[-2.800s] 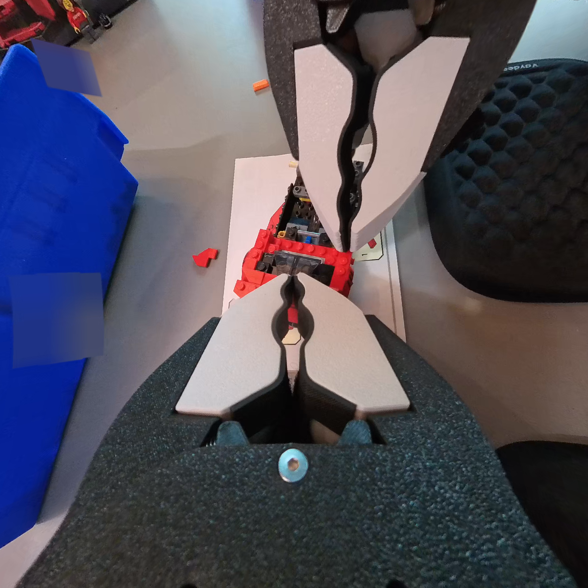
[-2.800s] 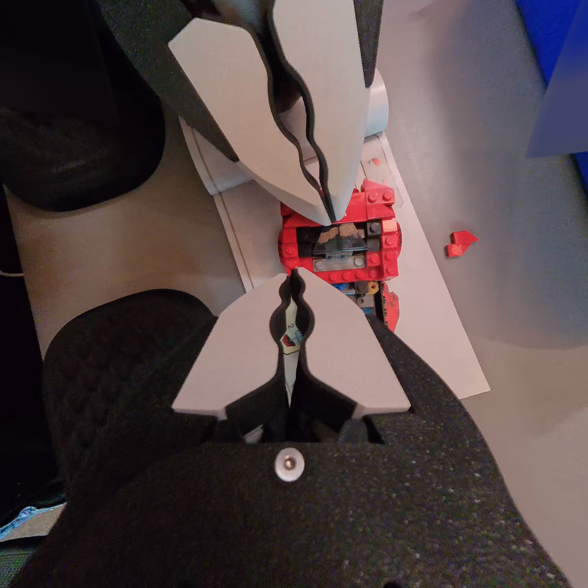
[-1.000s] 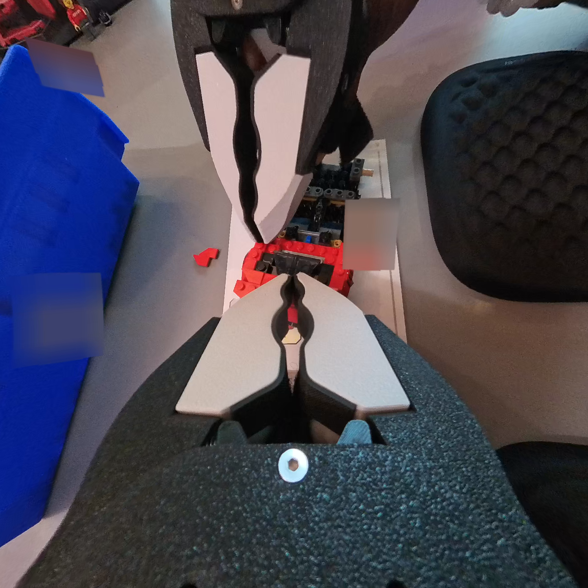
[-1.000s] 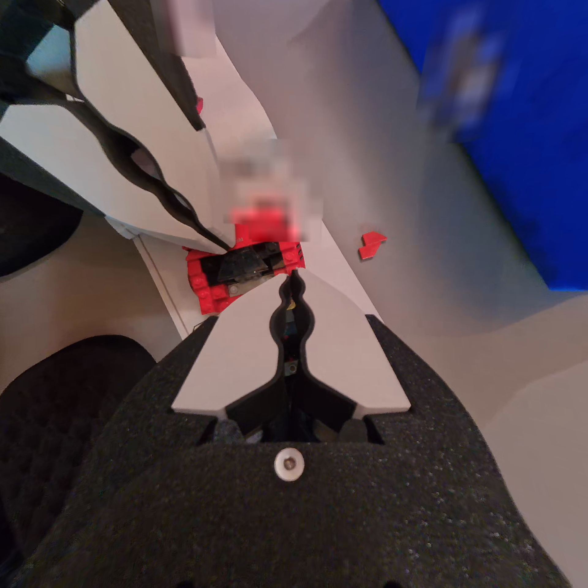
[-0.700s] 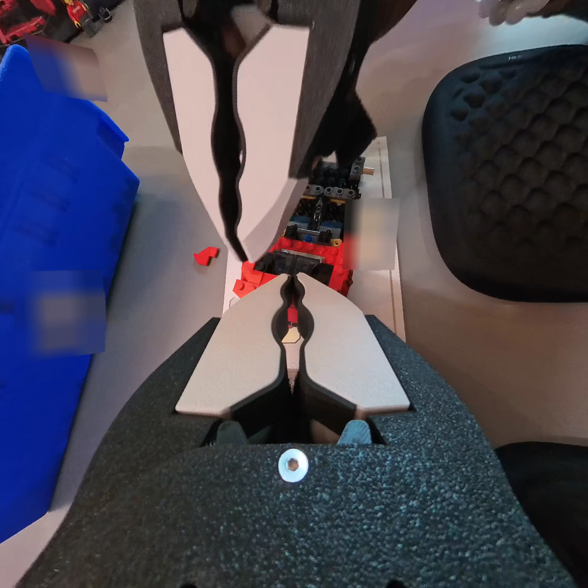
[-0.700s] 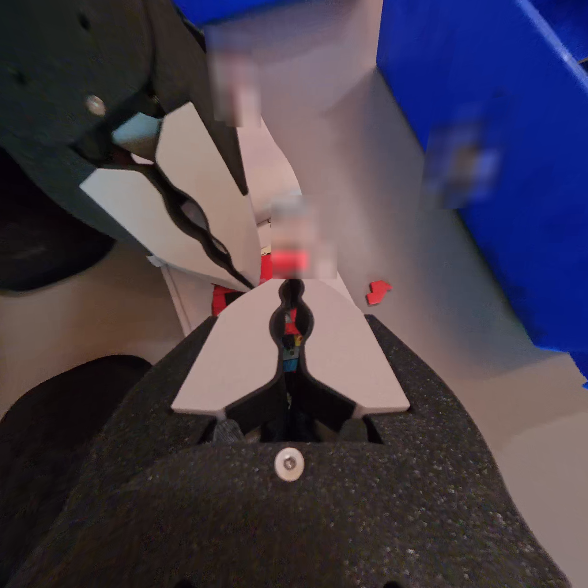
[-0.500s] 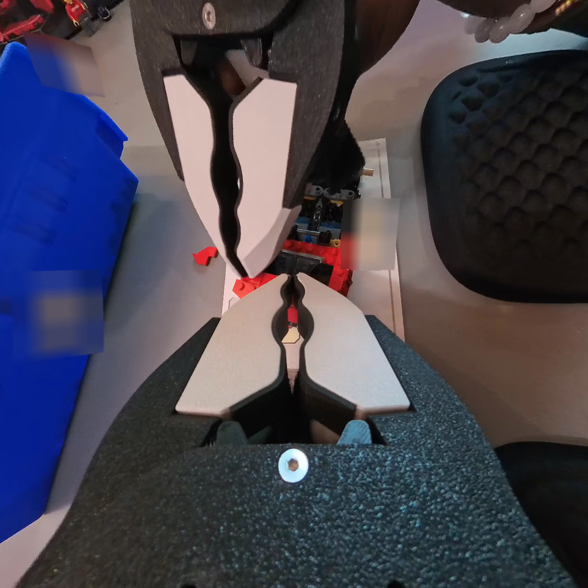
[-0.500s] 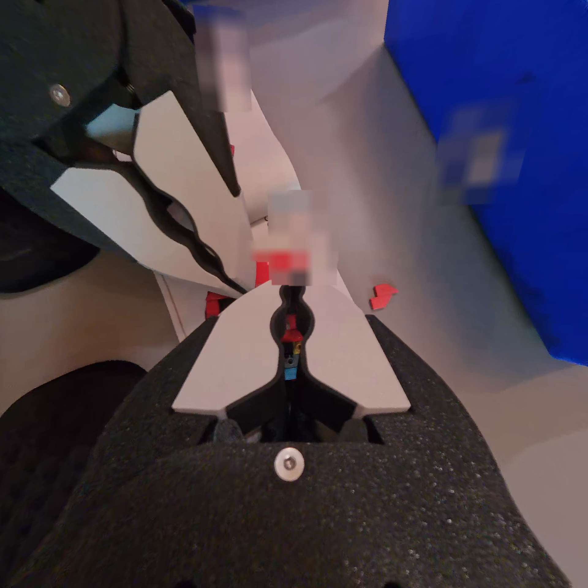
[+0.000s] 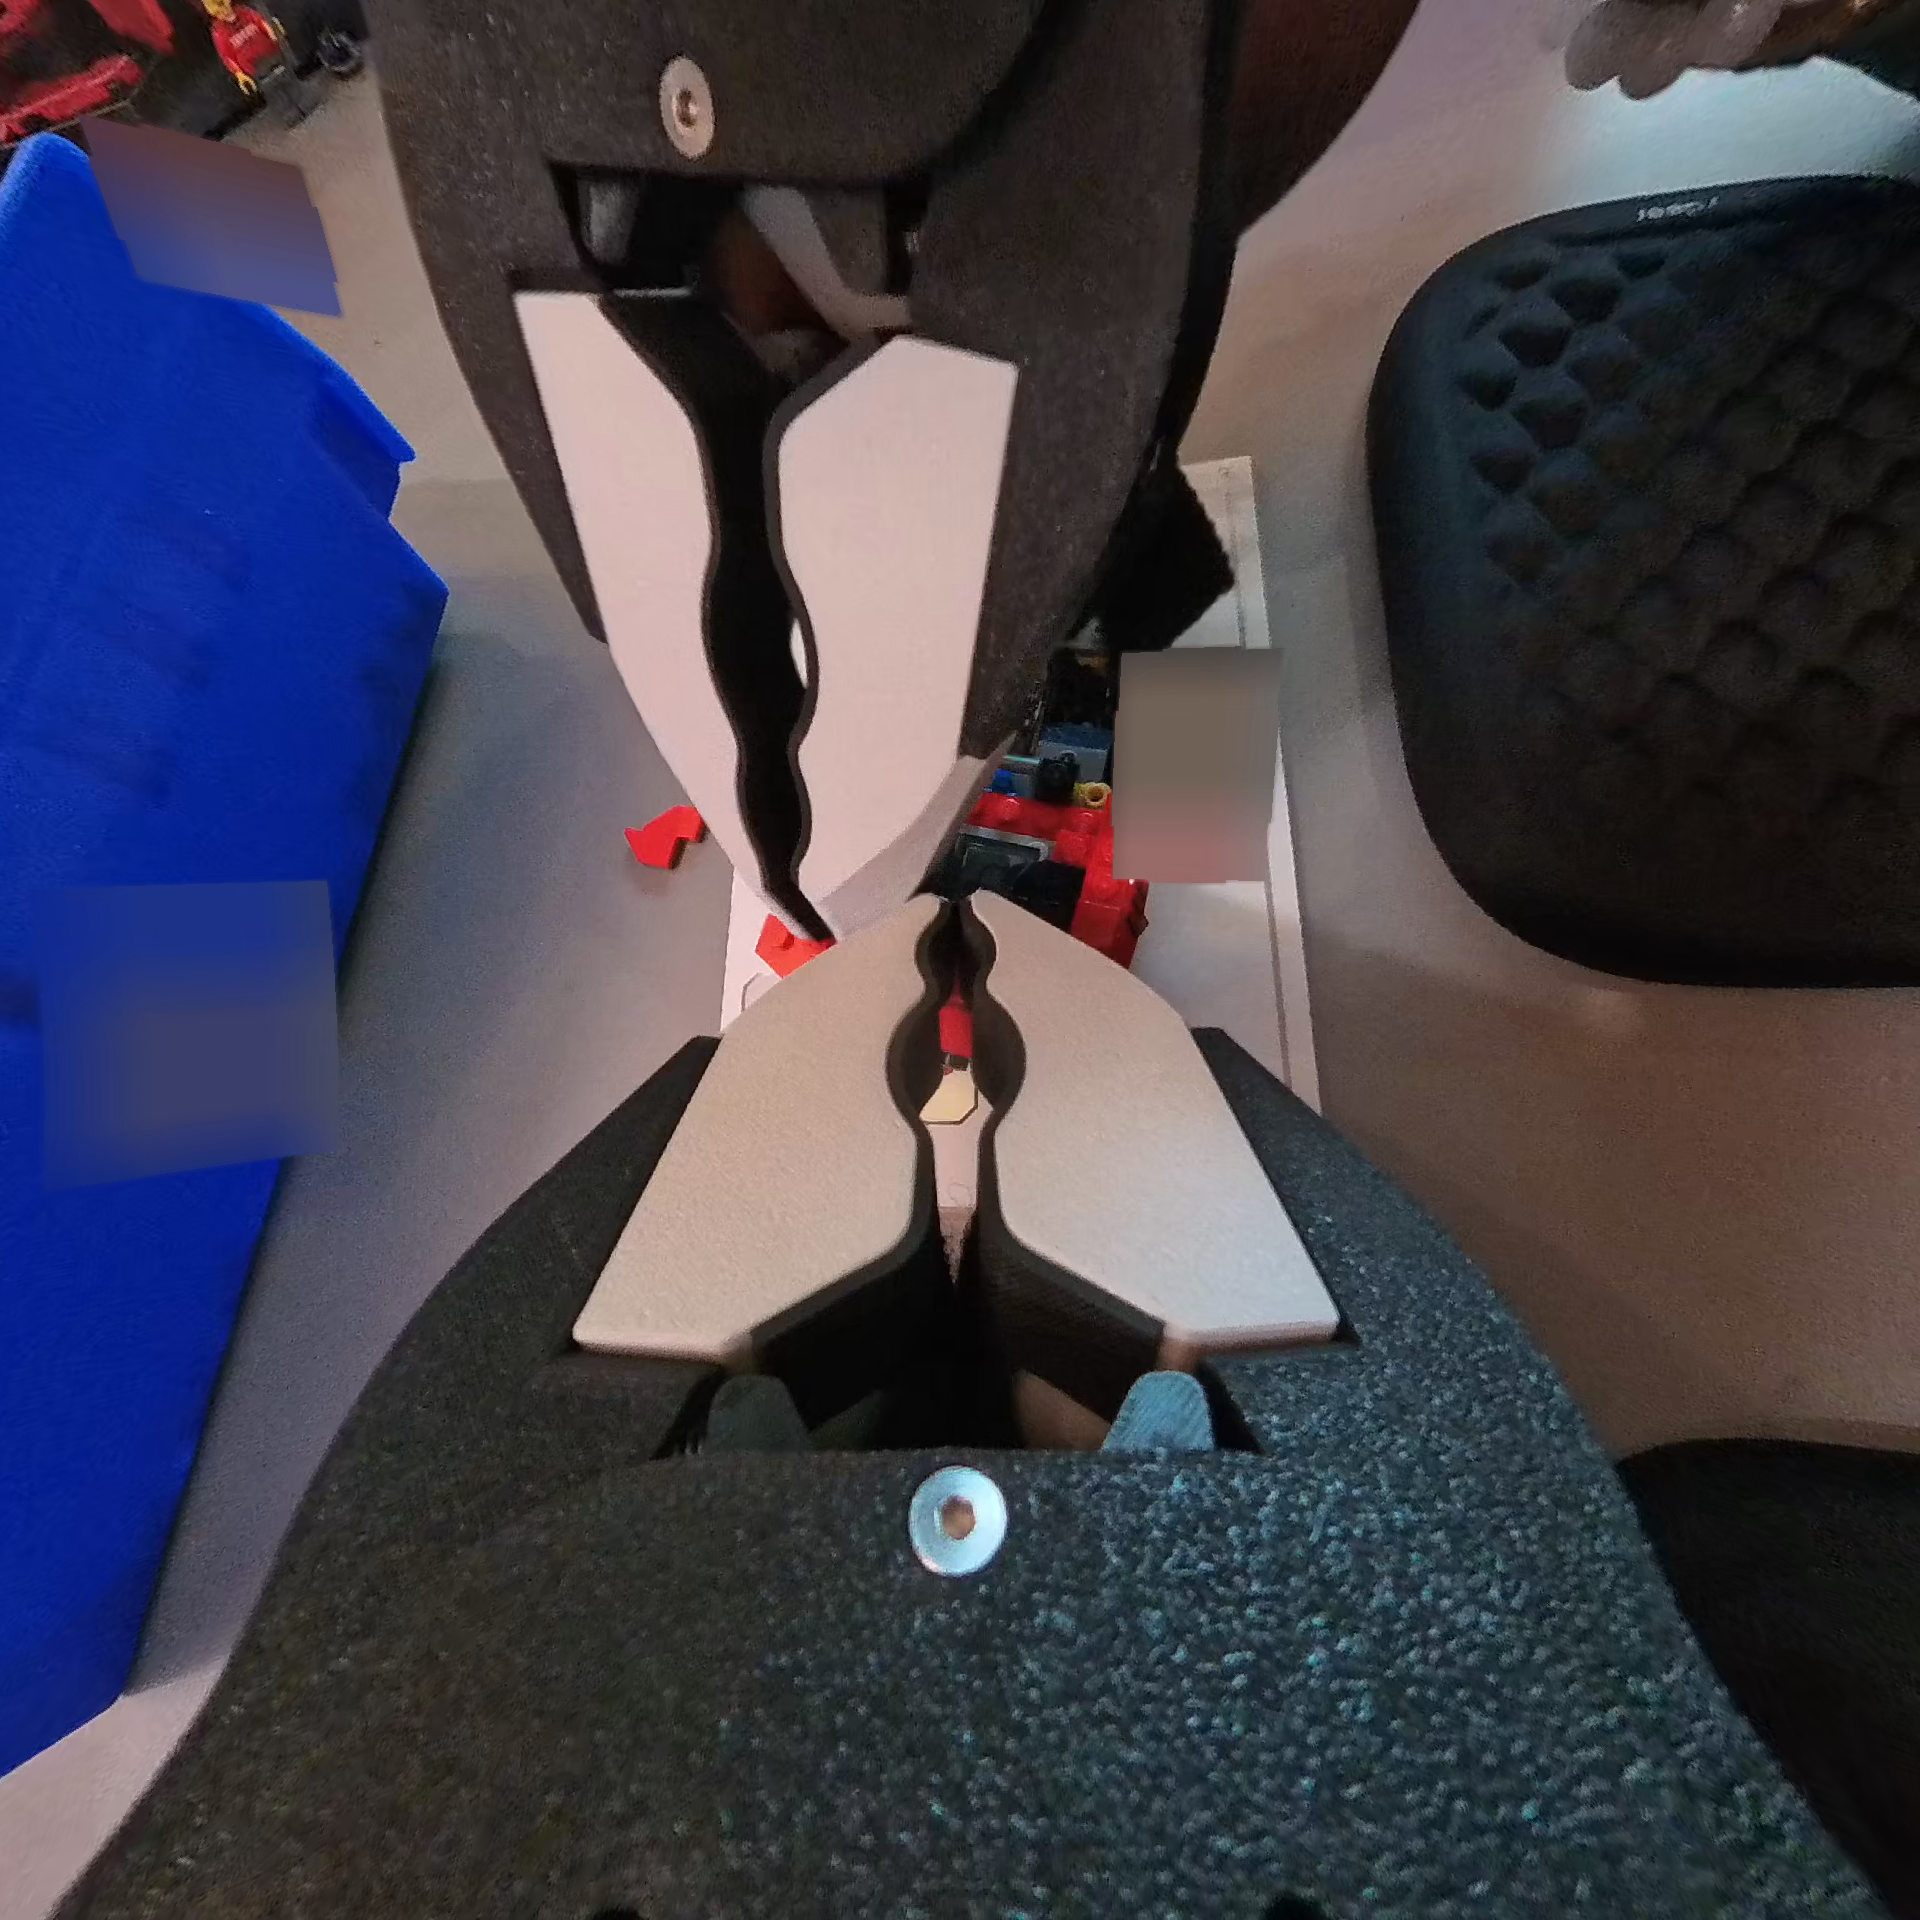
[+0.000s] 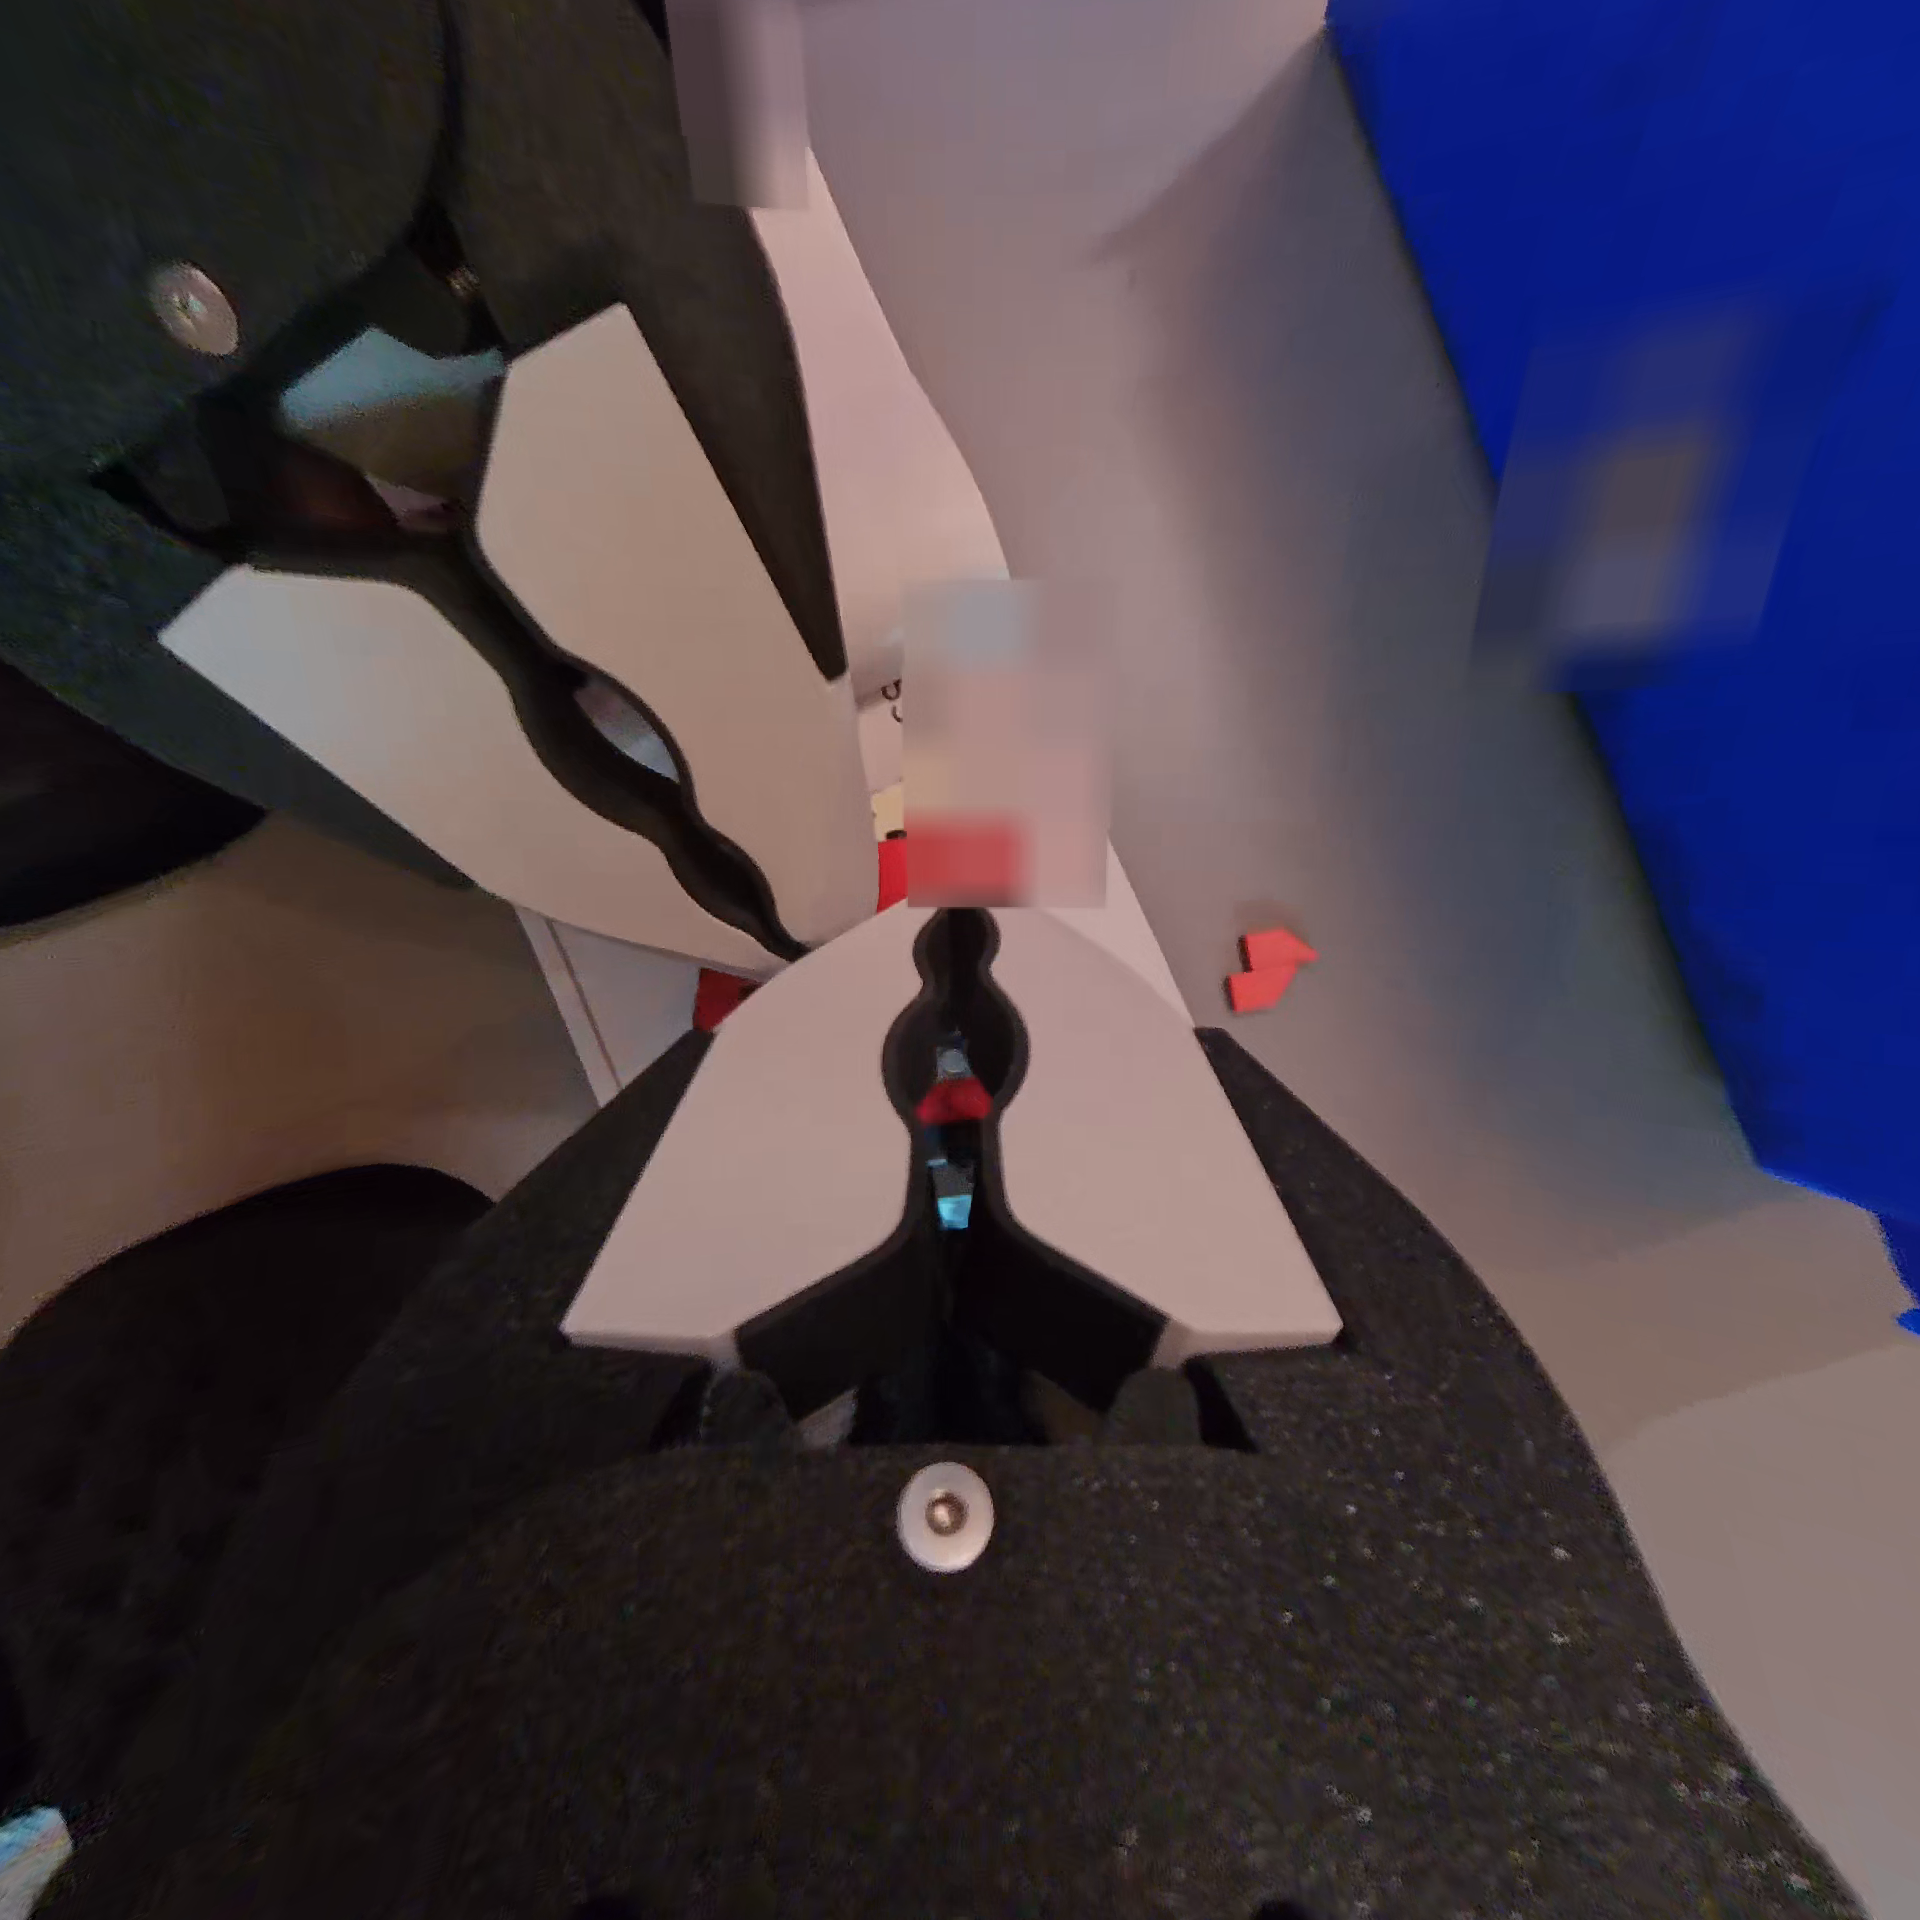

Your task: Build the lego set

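Observation:
The red and black lego model (image 9: pixel 1049 862) stands on a white board (image 9: pixel 1205 966), mostly hidden behind both grippers. My left gripper (image 9: pixel 951 912) is shut, its tips at the model's near end; red bits show through the gap between its fingers. My right gripper (image 9: pixel 816 920) comes down from the top of the left wrist view, shut, its tips at the model's near left corner, almost touching the left gripper. In the right wrist view the right gripper (image 10: pixel 951 920) is shut over the model (image 10: pixel 717 997), with the left gripper (image 10: pixel 790 945) at upper left. I see nothing held in either.
A small loose red piece (image 9: pixel 665 836) lies on the table left of the board; it also shows in the right wrist view (image 10: pixel 1268 971). A blue bin (image 9: pixel 187 727) stands along the left. A black textured cushion (image 9: pixel 1662 582) lies to the right. The grippers are tip to tip, or close to it.
The right gripper has moved down and toward the left gripper, across the model to its near left corner. The left gripper has stayed in place, shut.

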{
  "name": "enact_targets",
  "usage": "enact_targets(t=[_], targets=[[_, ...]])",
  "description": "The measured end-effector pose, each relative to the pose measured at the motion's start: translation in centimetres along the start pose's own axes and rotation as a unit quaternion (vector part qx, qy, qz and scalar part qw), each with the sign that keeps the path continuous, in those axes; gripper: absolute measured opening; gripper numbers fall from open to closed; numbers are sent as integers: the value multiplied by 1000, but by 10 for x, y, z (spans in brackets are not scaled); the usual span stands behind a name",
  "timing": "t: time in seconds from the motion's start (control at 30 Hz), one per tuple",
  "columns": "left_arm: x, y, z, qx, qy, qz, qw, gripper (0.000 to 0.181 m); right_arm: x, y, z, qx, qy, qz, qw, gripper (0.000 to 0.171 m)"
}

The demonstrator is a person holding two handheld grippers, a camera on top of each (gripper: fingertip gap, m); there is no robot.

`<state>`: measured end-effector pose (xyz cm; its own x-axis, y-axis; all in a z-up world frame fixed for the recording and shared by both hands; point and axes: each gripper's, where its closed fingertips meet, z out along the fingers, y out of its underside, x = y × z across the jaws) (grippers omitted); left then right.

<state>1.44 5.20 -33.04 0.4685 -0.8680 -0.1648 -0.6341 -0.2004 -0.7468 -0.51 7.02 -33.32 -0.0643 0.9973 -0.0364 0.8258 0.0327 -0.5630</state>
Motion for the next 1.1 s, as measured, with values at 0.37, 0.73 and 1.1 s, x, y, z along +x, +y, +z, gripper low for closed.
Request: enact_targets(t=[0.37, 0.73, 1.1], targets=[[-10, -7, -14, 8, -23, 1, 1000, 0, 16, -6, -70, 148, 16, 33, 988, 0], [-12, 5, -34, 34, -39, -28, 998, 0, -19, 36, -38, 125, -37, 27, 991, 55], [3, 0, -11, 37, 9, -14, 999, 0, -20, 36, -27, 127, -31, 30, 991, 43]])
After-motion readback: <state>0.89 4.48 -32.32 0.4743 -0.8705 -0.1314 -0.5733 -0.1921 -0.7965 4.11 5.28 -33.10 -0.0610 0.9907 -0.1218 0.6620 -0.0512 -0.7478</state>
